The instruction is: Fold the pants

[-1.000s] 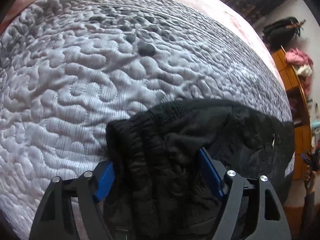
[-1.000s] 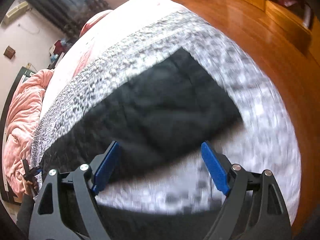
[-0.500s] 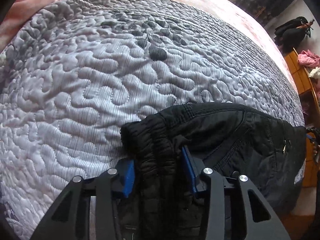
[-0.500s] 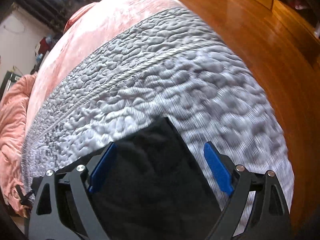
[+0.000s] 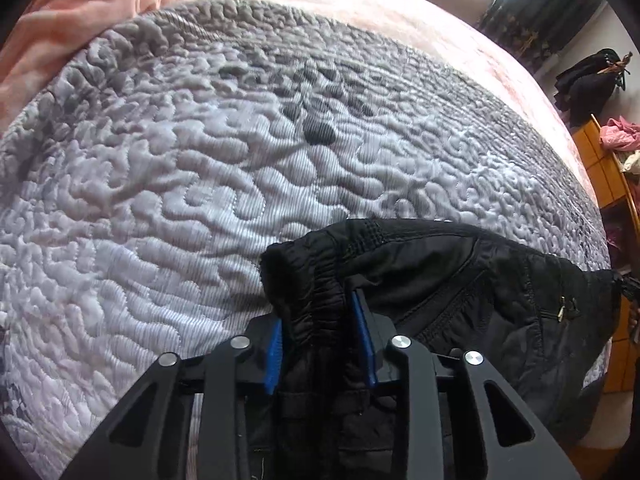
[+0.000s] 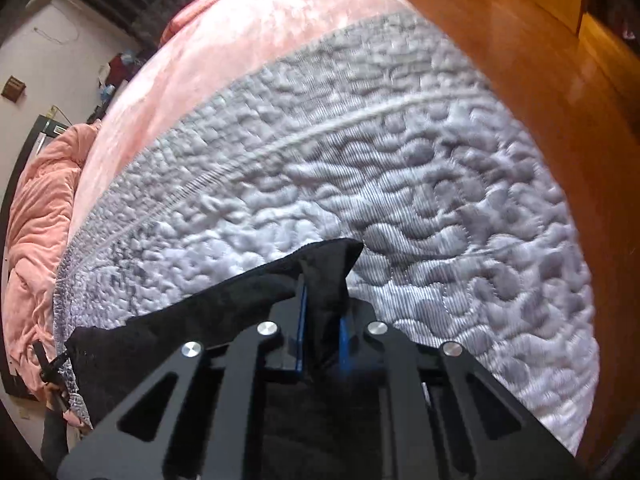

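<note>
Black pants (image 5: 460, 280) lie on a grey quilted bedspread (image 5: 200, 180). In the left wrist view my left gripper (image 5: 318, 320) has its blue pads on either side of the bunched elastic waistband, and the jaws are closing on it. A zip pocket (image 5: 564, 308) shows to the right. In the right wrist view my right gripper (image 6: 322, 312) is shut on a pointed corner at the other end of the pants (image 6: 224, 308), whose black cloth stretches away to the lower left. Both grippers point steeply down at the bed.
A pink blanket (image 5: 80, 12) covers the far part of the bed (image 6: 240, 32). Wooden floor (image 6: 540, 60) lies past the quilt's (image 6: 440, 200) right edge. A wooden shelf (image 5: 604, 168) with clothes and a dark bag (image 5: 588, 84) stand at the right.
The left jaws have narrowed from wide apart onto the waistband. The right gripper swept along the pants to their end corner and closed on it.
</note>
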A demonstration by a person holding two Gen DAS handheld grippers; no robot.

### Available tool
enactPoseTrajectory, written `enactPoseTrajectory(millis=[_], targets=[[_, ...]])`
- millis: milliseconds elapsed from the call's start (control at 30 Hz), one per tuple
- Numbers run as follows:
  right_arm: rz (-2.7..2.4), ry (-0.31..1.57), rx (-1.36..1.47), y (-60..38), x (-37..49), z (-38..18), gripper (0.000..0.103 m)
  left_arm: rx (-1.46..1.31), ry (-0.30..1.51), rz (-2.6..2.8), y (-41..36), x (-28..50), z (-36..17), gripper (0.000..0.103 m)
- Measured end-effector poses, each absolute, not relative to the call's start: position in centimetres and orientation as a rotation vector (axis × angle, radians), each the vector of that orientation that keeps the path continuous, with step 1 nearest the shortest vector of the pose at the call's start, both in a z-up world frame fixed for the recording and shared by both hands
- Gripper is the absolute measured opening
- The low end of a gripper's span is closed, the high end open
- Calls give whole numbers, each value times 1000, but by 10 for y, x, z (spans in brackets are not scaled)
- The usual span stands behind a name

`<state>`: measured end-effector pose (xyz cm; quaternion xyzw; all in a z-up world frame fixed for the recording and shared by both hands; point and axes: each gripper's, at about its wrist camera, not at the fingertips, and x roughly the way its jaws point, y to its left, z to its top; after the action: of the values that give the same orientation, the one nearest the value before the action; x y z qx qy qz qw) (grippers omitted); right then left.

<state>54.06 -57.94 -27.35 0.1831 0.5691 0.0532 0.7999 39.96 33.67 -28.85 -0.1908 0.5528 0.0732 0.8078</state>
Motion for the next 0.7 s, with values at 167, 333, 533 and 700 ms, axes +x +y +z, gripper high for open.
enactPoseTrajectory(millis=[167,333,533,700], targets=[[104,1156,379,-581,524,-233,9,-408,1128,153,333,391,-265,20],[98,1094,371,-581,501,-195,9,-415,1044,160,334,379,-240,12],[105,1040,357,-575,473,-159,9,-397,993,133,322,368,-220,10],[97,977,349,-573,447,-124,9,-410,909,122,316,353,-194,10]])
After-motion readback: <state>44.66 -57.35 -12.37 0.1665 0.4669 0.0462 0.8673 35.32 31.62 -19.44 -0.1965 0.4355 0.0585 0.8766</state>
